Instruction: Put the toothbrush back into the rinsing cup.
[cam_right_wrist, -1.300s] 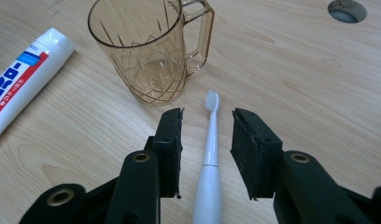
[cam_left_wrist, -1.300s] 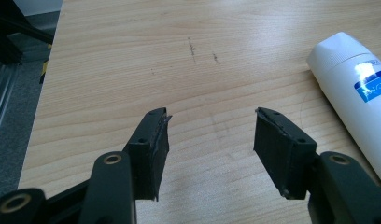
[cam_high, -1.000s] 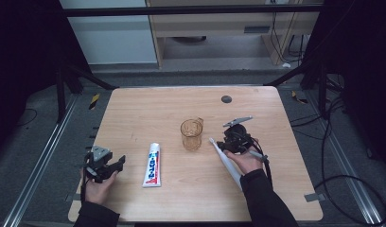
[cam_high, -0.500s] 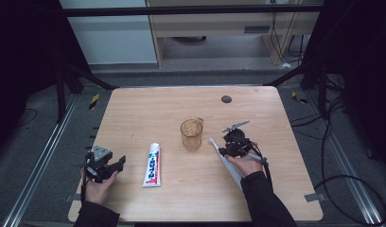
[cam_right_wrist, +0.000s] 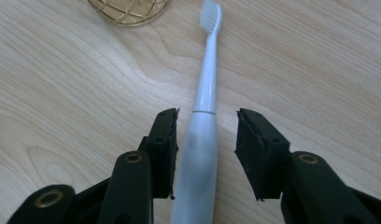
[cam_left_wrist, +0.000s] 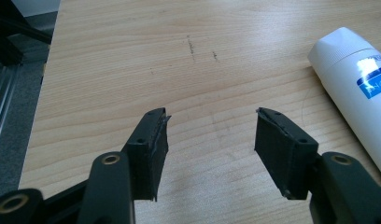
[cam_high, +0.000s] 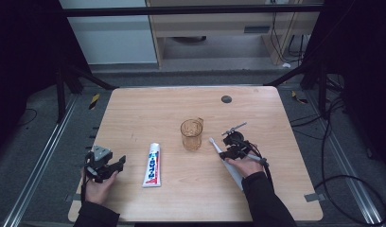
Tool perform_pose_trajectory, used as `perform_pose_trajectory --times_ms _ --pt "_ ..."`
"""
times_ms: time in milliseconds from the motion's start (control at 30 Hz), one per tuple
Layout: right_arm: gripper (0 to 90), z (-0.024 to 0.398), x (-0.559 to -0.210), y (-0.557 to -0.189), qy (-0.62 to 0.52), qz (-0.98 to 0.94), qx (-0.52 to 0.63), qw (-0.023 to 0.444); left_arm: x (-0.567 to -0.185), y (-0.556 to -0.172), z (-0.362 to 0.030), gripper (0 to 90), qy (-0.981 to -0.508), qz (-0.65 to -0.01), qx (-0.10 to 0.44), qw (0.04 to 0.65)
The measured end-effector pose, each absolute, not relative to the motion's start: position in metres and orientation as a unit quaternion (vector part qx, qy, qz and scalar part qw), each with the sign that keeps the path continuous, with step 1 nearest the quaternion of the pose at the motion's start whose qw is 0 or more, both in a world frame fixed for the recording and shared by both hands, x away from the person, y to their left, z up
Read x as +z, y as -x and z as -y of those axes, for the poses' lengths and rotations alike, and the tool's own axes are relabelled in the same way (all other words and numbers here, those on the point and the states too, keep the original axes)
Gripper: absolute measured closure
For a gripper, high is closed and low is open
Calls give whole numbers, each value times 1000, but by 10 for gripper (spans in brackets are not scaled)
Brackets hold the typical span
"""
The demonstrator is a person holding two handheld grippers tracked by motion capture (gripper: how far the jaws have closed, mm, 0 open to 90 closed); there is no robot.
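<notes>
The white electric toothbrush (cam_right_wrist: 203, 116) was seen flat on the table (cam_high: 134, 109) at lower centre of the right gripper view, its handle between the jaws of the right gripper (cam_right_wrist: 206, 140) — they had just been opening, and a gap was visible at the right pad. Its bristles were pointed toward the amber cup (cam_high: 191, 134). At lower left of the high view, the left gripper (cam_left_wrist: 209, 135) was held wide apart over bare wood, the toothpaste tube (cam_high: 153, 164) just beside it.
</notes>
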State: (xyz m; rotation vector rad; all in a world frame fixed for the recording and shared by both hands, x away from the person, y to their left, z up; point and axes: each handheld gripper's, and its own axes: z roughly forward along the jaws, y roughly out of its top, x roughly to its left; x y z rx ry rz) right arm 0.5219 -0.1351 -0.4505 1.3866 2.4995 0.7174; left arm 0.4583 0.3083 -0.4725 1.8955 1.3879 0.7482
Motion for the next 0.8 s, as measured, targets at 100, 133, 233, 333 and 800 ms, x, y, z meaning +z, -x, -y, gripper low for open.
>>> perform_pose_trajectory --times_ms 100,133,233,333,800 --pt "579 135 -453 -522 -468 -846 238 95 -473 -458 -308 433 -725 -531 286 331" --pt "579 134 -453 -522 -469 -846 235 93 -473 -458 -308 433 -725 -531 286 331" --pt "578 134 -455 -522 -471 -846 232 91 -473 -458 -308 433 -726 -531 286 331" --pt "577 135 -458 -521 -472 -847 229 90 -473 -458 -308 433 -726 -531 286 331" --pt "590 131 -467 -523 -473 -850 215 80 -473 -459 -308 435 -727 -531 286 330"
